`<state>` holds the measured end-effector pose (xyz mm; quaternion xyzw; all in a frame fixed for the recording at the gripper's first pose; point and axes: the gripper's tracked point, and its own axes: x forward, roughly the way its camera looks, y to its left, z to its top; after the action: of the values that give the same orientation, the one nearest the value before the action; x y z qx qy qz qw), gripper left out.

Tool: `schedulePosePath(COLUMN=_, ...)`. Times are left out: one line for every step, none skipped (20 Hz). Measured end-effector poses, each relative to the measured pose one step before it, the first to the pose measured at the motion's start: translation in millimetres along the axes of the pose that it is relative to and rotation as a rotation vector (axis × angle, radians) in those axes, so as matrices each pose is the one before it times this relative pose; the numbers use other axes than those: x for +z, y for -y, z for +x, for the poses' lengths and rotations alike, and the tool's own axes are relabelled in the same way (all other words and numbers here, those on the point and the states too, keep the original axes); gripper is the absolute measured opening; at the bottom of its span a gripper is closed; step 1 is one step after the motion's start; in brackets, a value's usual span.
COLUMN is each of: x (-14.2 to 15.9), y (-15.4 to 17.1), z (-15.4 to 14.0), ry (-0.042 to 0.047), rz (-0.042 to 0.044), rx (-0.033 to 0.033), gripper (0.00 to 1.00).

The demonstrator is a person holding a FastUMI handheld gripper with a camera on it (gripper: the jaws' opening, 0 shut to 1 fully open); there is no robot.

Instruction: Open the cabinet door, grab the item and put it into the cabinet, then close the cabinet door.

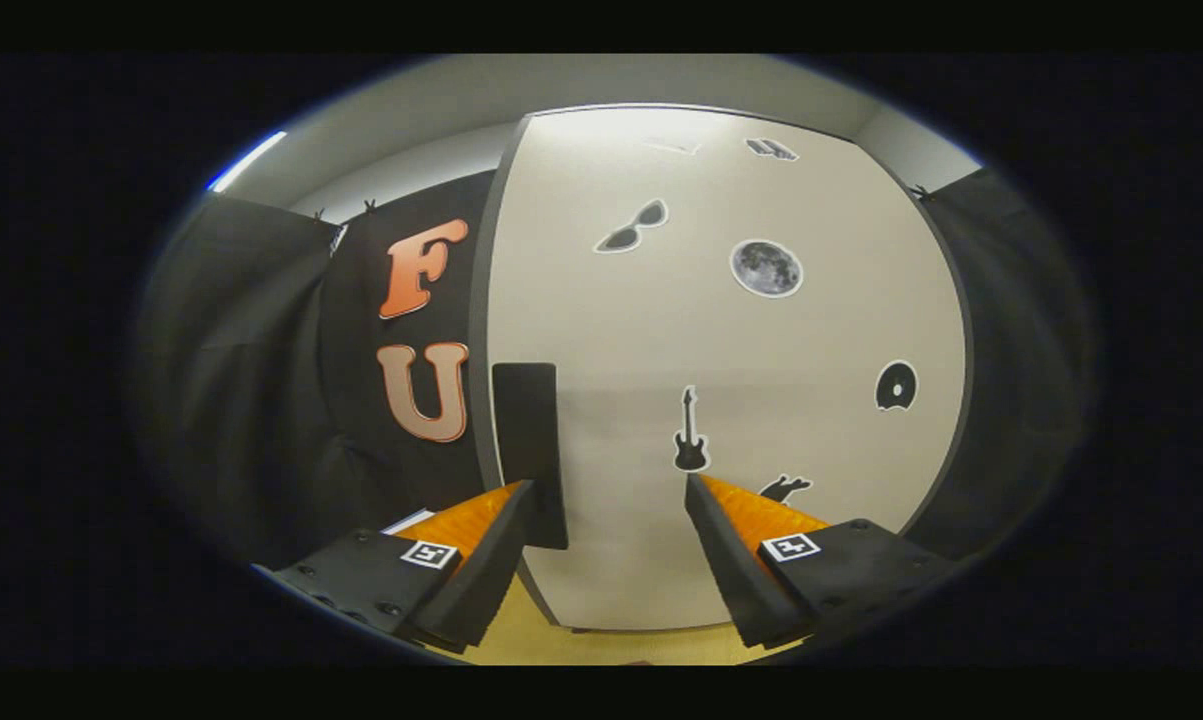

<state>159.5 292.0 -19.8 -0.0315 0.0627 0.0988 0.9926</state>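
Observation:
A white cabinet door [721,360] stands close ahead, flat-faced and stuck with several black stickers: sunglasses, a moon, a guitar, a disc. A dark rectangular handle [528,450] sits on the door's left edge, just ahead of my left finger [491,545]. My gripper [611,485] is open, its fingers spread wide with nothing between them, pointing at the door's lower half. The door looks shut against its frame. The right finger [736,545] points at the door's lower middle, below the guitar sticker.
Black cloth walls [261,400] hang to the left and right of the cabinet. A yellowish wooden surface [601,645] shows below the door between my fingers. A grey ceiling with a light strip [246,160] lies above.

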Motion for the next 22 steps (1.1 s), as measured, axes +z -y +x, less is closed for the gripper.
schedulePosePath(x=0.42, y=-0.01, z=-1.48, ry=-0.00129, rz=-0.00205, rx=-0.00109, gripper=0.95)
schedulePosePath(x=0.1, y=0.58, z=-0.2, ry=-0.0018, rz=-0.00071, rx=-0.00151, gripper=0.95)
schedulePosePath(x=2.16, y=0.01, z=-2.43, ry=0.00444, rz=0.00195, rx=0.00454, gripper=0.95)
schedulePosePath(x=2.83, y=0.2, z=-2.77, ry=0.00708, rz=0.00121, rx=0.00513, gripper=0.95)
schedulePosePath(x=3.83, y=2.0, z=-6.1, ry=0.00837, rz=0.00013, rx=0.00098, gripper=0.95)
schedulePosePath(x=3.76, y=1.79, z=-7.85, ry=0.00696, rz=0.00028, rx=0.00305, gripper=0.95)
schedulePosePath(x=3.52, y=1.44, z=-8.87, ry=0.00648, rz=0.00014, rx=0.0052, gripper=0.95)
schedulePosePath(x=3.21, y=2.35, z=-10.66, ry=0.00608, rz=0.00031, rx=0.00495, gripper=0.95)
schedulePosePath(x=2.39, y=1.52, z=-9.86, ry=0.00537, rz=-0.00319, rx=0.0058, gripper=0.95)
schedulePosePath(x=3.38, y=1.97, z=-9.48, ry=0.006, rz=-0.00638, rx=0.0035, gripper=0.95)
schedulePosePath(x=1.75, y=3.08, z=-10.22, ry=0.00493, rz=-0.0084, rx=0.00102, gripper=0.95)
schedulePosePath(x=0.51, y=3.8, z=-11.06, ry=0.00129, rz=-0.0095, rx=-0.00077, gripper=0.95)
schedulePosePath(x=2.39, y=2.51, z=-8.84, ry=0.00132, rz=-0.00573, rx=-0.00177, gripper=0.95)
schedulePosePath(x=1.66, y=3.25, z=-11.06, ry=0.00335, rz=-0.00315, rx=-0.00147, gripper=0.95)
schedulePosePath(x=1.28, y=4.04, z=-9.32, ry=0.00354, rz=-0.00268, rx=-0.0023, gripper=0.95)
schedulePosePath(x=-0.05, y=4.32, z=-10.8, ry=0.00334, rz=-0.00604, rx=-0.00434, gripper=0.95)
schedulePosePath(x=-1.1, y=4.15, z=-10.88, ry=-0.00033, rz=-0.00628, rx=-0.00724, gripper=0.95)
schedulePosePath(x=-2.38, y=5.47, z=-11.21, ry=-0.0018, rz=-0.0075, rx=-0.00718, gripper=0.95)
schedulePosePath(x=-2.48, y=7.52, z=-8.13, ry=-0.00454, rz=-0.00426, rx=-0.01518, gripper=0.95)
schedulePosePath(x=-2.36, y=5.99, z=-9.62, ry=-0.0009, rz=0.00171, rx=-0.01065, gripper=0.96)
schedulePosePath(x=-2.06, y=4.08, z=-9.42, ry=0.00066, rz=0.00418, rx=-0.00434, gripper=0.96)
schedulePosePath(x=-3.37, y=5.98, z=-9.12, ry=-0.00231, rz=0.00527, rx=-0.00632, gripper=0.96)
